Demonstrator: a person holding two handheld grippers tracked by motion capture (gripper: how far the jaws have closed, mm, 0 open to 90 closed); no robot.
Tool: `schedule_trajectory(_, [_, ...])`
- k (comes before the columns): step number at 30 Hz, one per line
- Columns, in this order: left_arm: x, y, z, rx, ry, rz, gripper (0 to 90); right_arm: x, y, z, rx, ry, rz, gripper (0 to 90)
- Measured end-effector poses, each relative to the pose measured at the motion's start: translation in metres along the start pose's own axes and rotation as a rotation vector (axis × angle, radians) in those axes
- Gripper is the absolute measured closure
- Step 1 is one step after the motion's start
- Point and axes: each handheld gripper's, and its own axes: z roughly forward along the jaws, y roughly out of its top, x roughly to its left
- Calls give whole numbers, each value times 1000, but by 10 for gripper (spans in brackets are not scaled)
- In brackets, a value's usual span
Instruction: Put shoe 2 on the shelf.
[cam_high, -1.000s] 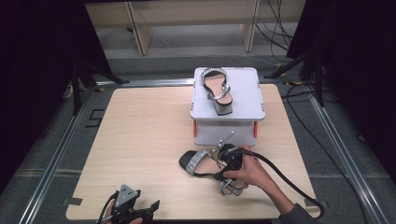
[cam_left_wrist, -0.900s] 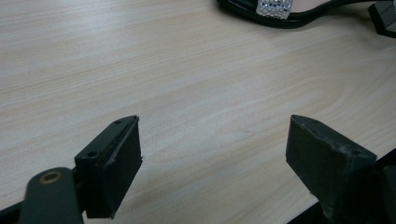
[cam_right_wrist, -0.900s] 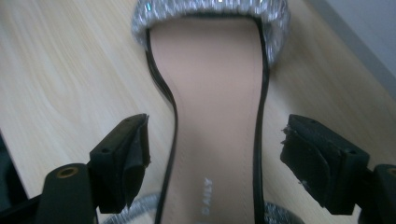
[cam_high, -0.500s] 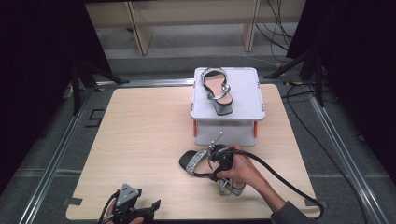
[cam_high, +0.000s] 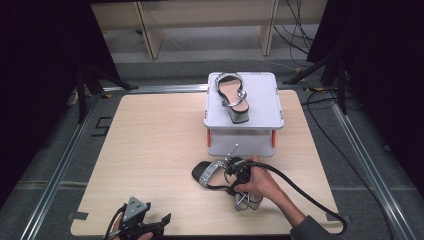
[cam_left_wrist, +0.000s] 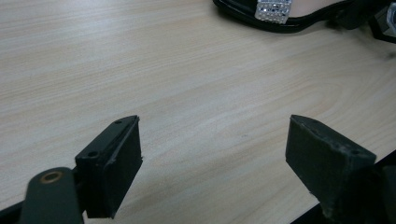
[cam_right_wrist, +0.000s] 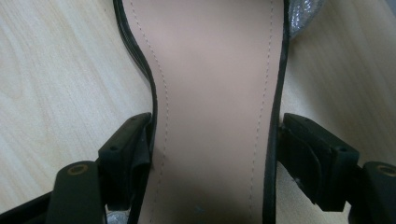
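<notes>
**Two sandals, one between the right jaws**

Two black jaws of the right gripper (cam_right_wrist: 212, 158) flank the narrow waist of the near sandal (cam_right_wrist: 212, 93), one at each edge of its tan insole. They have just been closing on it; the left one touches the edge, while whether the right one presses is hard to tell. That sandal (cam_high: 220, 175) lies on the wooden table (cam_high: 150, 150), near and right of centre, just before the grey stand (cam_high: 260, 100).

It probably handles light. Its sole looks stiff, its thin straps are floppy, and its glittery band (cam_left_wrist: 273, 9) could snag. The waist seems the soundest place to grip, though smooth edges may slip.

At the near left edge, the left gripper (cam_left_wrist: 212, 154) hangs wide open over bare wood, holding nothing.

By count there are two sandals, the second sandal (cam_high: 232, 95) resting atop the stand; one stand; two grippers.
</notes>
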Motion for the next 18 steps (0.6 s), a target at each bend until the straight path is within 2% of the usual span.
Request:
schedule_trajectory(2, [-1, 0, 0, -6, -3, 4, 186, 0, 0, 1, -4, -1, -14, 287])
schedule_trajectory(4, [0, 1, -1, -13, -6, 7, 188, 2, 0, 0, -14, 11, -25, 345])
schedule_trajectory(5, [-1, 1, -2, -21, -5, -7, 188, 3, 0, -1, -20, 11, -21, 368])
schedule_trajectory(7, [1, 1, -2, -24, -5, -2, 188, 5, -1, -3, -27, 0, -10, 376])
schedule_trajectory(9, [0, 0, -3, -29, -6, -7, 188, 5, -2, -4, -34, -11, -27, 389])
schedule_trajectory(10, [0, 0, -3, -27, -2, -3, 188, 6, -2, -6, -37, -19, -18, 401])
schedule_trajectory(11, [-1, 0, -3, -26, -3, 1, 189, 5, -3, -7, -42, -28, -36, 416])
schedule_trajectory(13, [-1, 0, -3, -33, -6, 5, 190, 5, -4, -15, -62, -28, -19, 423])
schedule_trajectory(18, [0, 0, -5, -28, -3, 3, 190, 2, -6, -27, -96, -39, -16, 424])
